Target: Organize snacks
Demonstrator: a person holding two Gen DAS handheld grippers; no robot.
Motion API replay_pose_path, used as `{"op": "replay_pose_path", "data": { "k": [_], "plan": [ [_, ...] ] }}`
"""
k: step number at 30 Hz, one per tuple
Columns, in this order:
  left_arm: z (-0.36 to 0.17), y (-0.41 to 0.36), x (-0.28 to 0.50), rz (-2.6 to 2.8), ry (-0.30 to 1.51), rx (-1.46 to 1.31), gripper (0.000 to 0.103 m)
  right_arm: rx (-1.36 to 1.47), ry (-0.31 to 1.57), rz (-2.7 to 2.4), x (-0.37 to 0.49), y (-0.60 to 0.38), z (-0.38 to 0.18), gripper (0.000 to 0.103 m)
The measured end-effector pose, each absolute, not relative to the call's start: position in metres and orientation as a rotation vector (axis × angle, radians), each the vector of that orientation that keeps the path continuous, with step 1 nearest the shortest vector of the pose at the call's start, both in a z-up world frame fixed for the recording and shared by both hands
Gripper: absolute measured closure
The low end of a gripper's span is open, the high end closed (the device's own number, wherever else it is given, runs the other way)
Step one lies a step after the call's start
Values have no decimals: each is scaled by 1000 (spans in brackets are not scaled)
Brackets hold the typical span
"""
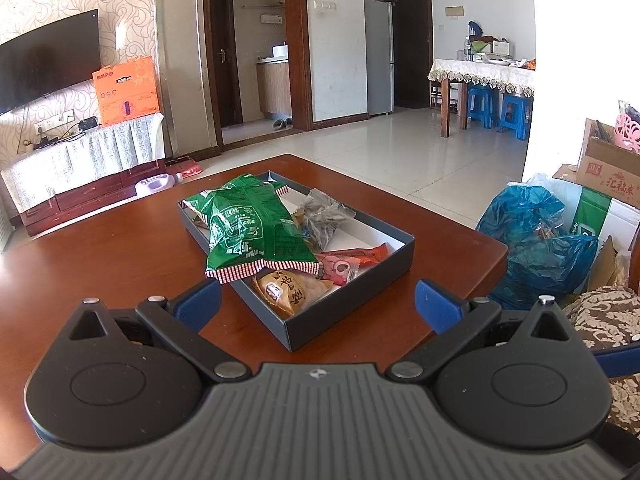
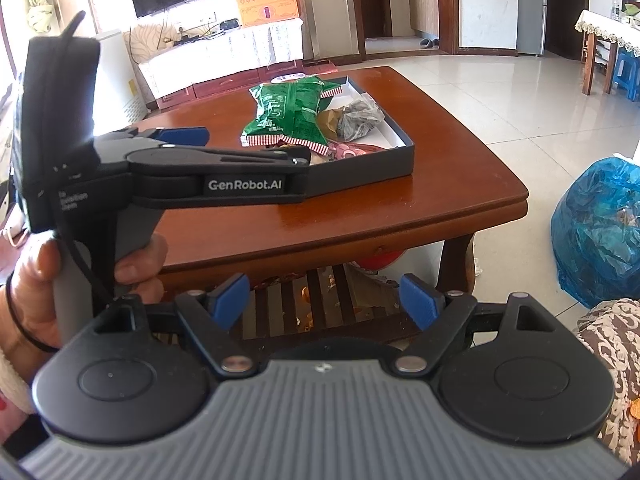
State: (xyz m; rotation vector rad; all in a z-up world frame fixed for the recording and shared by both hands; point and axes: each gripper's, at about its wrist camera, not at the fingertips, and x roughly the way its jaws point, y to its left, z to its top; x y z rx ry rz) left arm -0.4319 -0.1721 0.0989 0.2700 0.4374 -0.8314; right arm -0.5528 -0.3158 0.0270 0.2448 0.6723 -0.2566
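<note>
A dark shallow box (image 1: 352, 300) (image 2: 372, 160) sits on the brown wooden table (image 1: 100, 264) (image 2: 420, 200). In it lie a big green snack bag (image 1: 248, 228) (image 2: 292, 112), a grey packet (image 1: 324, 216) (image 2: 360, 120), a pink packet (image 1: 340, 266), an orange-red packet (image 1: 370, 254) and a yellow pastry pack (image 1: 292, 290). My left gripper (image 1: 318, 304) is open and empty just short of the box's near corner; it also shows from the side in the right wrist view (image 2: 182, 136). My right gripper (image 2: 324, 304) is open and empty, off the table's front edge.
A blue plastic bag (image 1: 532, 236) (image 2: 600, 232) and cardboard boxes (image 1: 612, 168) stand on the floor right of the table. A patterned cushion (image 1: 600, 312) lies at the lower right. A slatted shelf with litter (image 2: 320, 312) sits under the table. A TV stand (image 1: 80, 172) is beyond.
</note>
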Motion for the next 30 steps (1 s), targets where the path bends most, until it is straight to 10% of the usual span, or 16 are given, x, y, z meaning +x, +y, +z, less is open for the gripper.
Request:
{"op": "replay_pose_path", "data": {
  "k": [30],
  "plan": [
    [98,-172,-431,-832,437,266,0,240,682,-249,-551,-316,26,19]
  ]
}}
